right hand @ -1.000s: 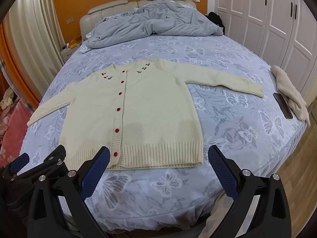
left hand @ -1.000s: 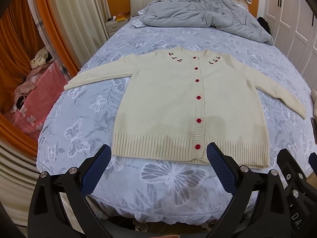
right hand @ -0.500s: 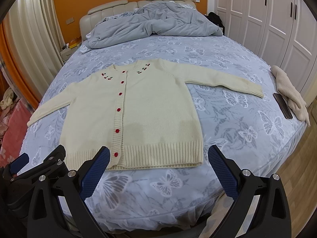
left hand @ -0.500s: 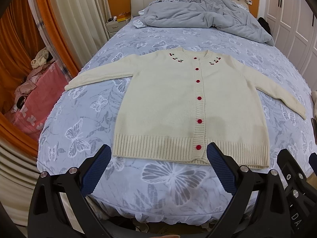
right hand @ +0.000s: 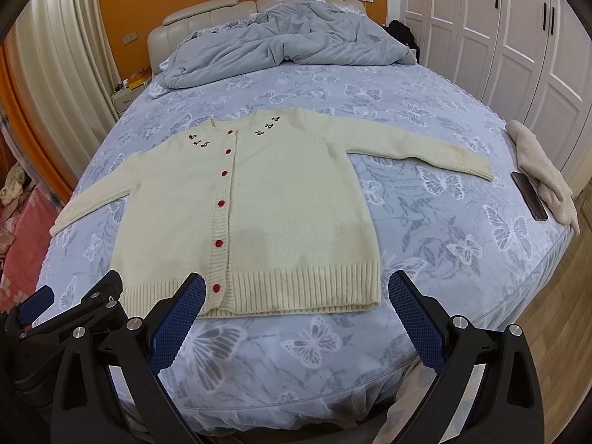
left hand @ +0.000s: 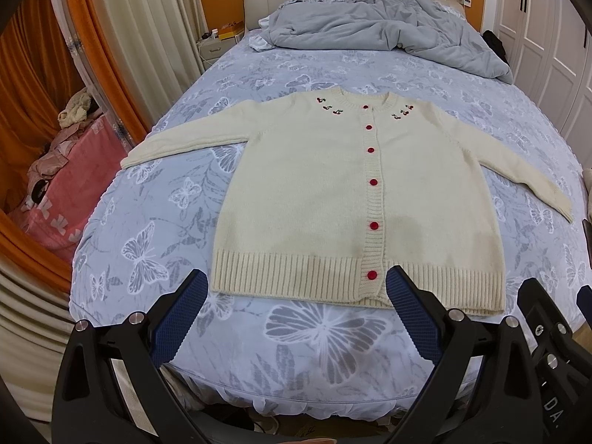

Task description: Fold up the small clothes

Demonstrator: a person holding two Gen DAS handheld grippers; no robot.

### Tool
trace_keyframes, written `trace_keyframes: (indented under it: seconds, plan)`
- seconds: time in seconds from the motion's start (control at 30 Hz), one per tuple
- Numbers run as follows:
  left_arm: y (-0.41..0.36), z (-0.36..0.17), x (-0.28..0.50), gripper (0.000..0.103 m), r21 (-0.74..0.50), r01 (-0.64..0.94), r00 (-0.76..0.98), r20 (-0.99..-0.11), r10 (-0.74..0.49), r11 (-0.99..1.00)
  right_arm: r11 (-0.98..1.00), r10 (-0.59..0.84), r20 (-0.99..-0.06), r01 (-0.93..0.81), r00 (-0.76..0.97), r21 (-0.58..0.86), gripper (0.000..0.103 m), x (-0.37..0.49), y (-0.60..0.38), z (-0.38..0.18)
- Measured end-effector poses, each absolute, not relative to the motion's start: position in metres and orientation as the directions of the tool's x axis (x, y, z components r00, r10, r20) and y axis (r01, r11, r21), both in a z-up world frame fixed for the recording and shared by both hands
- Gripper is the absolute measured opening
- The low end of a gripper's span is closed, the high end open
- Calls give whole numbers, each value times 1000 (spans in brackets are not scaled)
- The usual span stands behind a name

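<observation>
While the bed (left hand: 111, 277) spreads ahead of both grippers, the cream cardigan (left hand: 314, 192) lies flat just beyond their tips, buttoned, sleeves out sideways. The left gripper (left hand: 296, 296) and right gripper (right hand: 296, 296) hang with jaws apart, empty. The knit looks soft, light and floppy; its cuffs or ribbed hem (right hand: 303, 281) probably offer the firmest hold.

right gripper (left hand: 551, 370) body, seen in the left wrist view: white letters "da." near the lower right edge
bed, cardigan, walls: no legible text
</observation>
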State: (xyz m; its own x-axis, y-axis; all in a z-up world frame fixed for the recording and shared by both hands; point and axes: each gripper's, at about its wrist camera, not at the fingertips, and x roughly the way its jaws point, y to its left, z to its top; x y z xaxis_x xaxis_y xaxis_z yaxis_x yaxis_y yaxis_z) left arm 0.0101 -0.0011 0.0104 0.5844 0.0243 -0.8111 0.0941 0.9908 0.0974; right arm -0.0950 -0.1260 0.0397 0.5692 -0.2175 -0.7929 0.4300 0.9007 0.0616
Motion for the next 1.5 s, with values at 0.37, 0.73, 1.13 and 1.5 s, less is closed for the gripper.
trace_keyframes:
  seconds: [0.37,0.73,1.13,1.5]
  plan:
    - [-2,2,17,94,103,90,571,-820,33,991,898,-208,-806,436,554,68,98,-89,-128,31]
    - [-4,-19,40,96,53,97,521,-853,-6,994,921,-122,-829,374,546,112,98,-59,-153,8]
    - [6,-72,91,96,5,38,492,-870,-14,999,558,-213,-816,753,537,349,96,-25,-484,-70]
    - [-7,-112,138,96,12,28,449,-894,-2,1000,299,-229,-862,875,453,380,59,-4,-632,-149]
